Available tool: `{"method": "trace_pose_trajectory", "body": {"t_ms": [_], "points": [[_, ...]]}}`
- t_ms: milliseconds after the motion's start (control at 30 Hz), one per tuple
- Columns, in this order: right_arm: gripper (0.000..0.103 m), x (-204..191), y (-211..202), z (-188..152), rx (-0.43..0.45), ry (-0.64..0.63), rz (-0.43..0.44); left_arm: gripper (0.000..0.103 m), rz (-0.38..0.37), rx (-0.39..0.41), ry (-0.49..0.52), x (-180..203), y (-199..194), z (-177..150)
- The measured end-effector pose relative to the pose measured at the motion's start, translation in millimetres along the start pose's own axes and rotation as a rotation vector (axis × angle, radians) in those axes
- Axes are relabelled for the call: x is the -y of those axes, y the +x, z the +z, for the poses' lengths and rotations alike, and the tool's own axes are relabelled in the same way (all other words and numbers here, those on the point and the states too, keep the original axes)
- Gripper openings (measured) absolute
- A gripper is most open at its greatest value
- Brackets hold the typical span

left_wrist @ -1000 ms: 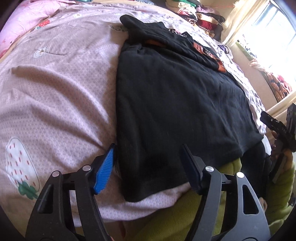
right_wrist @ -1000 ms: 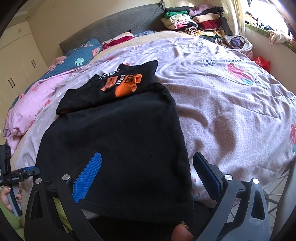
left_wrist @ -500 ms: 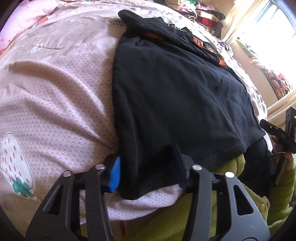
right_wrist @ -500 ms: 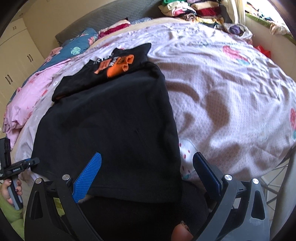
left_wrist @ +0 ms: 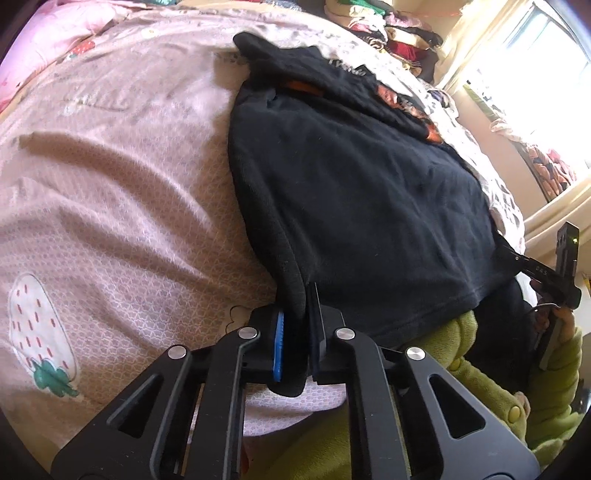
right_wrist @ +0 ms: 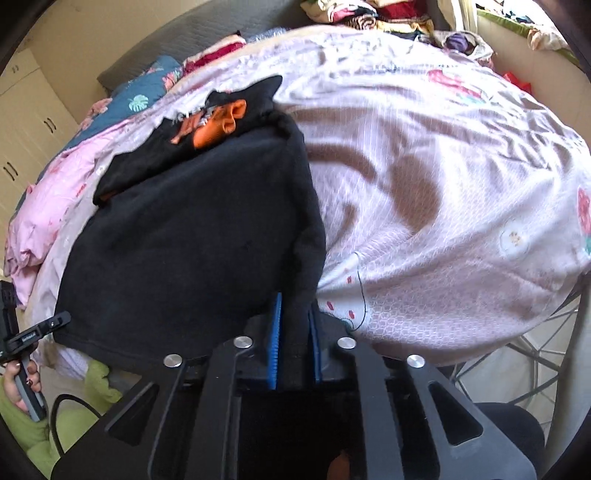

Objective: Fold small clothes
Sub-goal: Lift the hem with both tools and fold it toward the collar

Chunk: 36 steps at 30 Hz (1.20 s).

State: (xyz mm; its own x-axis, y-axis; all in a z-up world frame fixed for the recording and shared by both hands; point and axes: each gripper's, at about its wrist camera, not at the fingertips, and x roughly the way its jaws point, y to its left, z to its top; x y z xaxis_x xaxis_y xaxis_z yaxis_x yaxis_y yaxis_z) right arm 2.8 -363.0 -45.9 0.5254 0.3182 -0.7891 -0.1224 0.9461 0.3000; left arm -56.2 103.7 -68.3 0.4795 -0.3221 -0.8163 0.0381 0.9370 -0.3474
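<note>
A black garment [left_wrist: 362,199] [right_wrist: 192,236] lies spread on the pink bedspread [left_wrist: 110,192] [right_wrist: 443,206], its near hem hanging over the bed's edge. My left gripper [left_wrist: 295,325] is shut on the garment's near left corner, with black cloth bunched between the blue pads. At the near right corner my right gripper [right_wrist: 293,325] is shut on the cloth too. A second black piece with orange print [left_wrist: 369,92] [right_wrist: 214,125] rests on the garment's far end.
A pile of folded clothes [left_wrist: 388,26] [right_wrist: 369,14] sits at the bed's far corner by the window [left_wrist: 535,74]. Pink and blue bedding [right_wrist: 74,158] lies toward the headboard. A green sleeve [left_wrist: 498,387] and a hand [right_wrist: 18,380] show near the bed's edge.
Both grippers went from open over the near hem to shut on the garment's corners. The left closed gradually; the right snapped shut in the last half second. Cloth now bunches at both grips.
</note>
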Motion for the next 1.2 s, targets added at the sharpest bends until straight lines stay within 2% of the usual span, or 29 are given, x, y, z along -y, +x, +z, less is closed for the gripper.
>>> {"method": "trace_pose_trajectory", "body": {"t_ms": [167,433,533,933,1200], "points": [[0.009,-11,-24,8,0.117,-0.031,0.063,0.003,-0.025,0.036,0.011,5,-15,7],[0.009,-17,-52,19,0.247,-0.032,0.073,0.003,-0.069,0.121,0.002,3,-42,27],[0.009,-20,-63,23,0.288,-0.041,0.071,0.002,-0.056,0.164,0.011,3,-51,37],[0.009,-42,-80,49,0.366,-0.079,0.062,0.002,-0.095,0.256,-0.025,-5,-67,61],[0.009,-45,-81,77,0.403,-0.039,0.058,0.002,-0.121,0.318,-0.069,-12,-74,85]]}}
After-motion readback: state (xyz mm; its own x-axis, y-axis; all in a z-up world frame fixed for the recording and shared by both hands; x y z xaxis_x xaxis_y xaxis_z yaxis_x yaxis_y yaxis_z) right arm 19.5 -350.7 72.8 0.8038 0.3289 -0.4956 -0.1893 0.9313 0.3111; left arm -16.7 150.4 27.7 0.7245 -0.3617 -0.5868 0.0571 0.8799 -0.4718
